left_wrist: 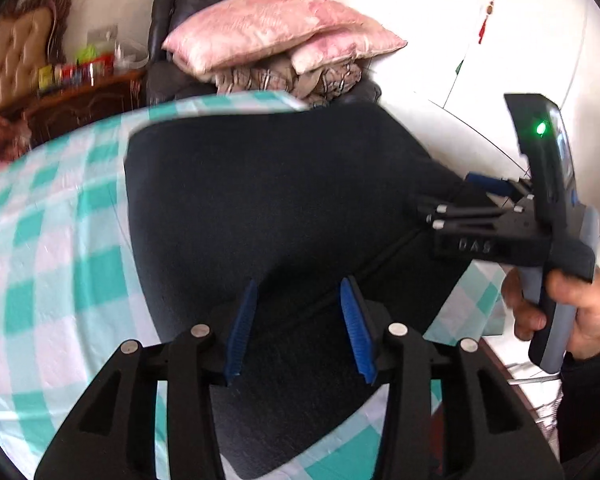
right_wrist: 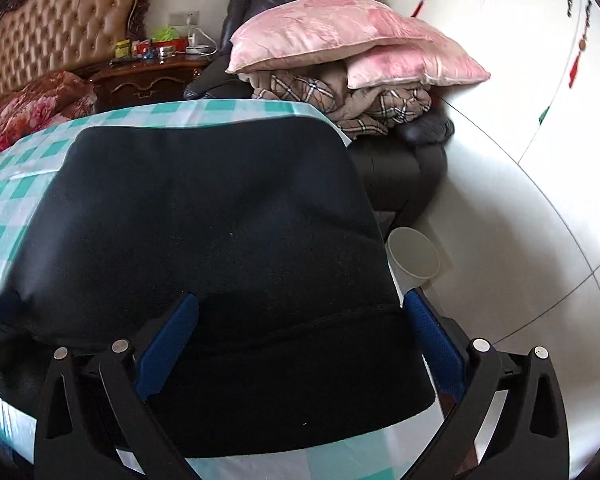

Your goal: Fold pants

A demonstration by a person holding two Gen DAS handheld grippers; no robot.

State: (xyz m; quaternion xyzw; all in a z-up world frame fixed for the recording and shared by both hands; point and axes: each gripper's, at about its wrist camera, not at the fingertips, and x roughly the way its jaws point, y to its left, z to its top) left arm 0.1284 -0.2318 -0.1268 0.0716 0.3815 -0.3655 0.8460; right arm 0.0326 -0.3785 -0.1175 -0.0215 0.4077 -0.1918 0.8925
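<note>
The dark navy pants (left_wrist: pixel 268 200) lie folded flat on a table with a teal and white checked cloth (left_wrist: pixel 52 264). My left gripper (left_wrist: pixel 298 328) is open, its blue pads just above the near part of the pants. The right gripper (left_wrist: pixel 464 200) shows at the pants' right edge in the left wrist view. In the right wrist view the pants (right_wrist: pixel 220 216) fill the middle, and my right gripper (right_wrist: pixel 300 340) is open wide, its pads spread on either side of the near folded edge.
A dark armchair (right_wrist: pixel 404 168) behind the table holds pink pillows (right_wrist: pixel 340 36) and a plaid blanket. A white bucket (right_wrist: pixel 414 254) stands on the floor at the table's right. A wooden nightstand (right_wrist: pixel 148 80) and a bed headboard (right_wrist: pixel 60 28) are at the back left.
</note>
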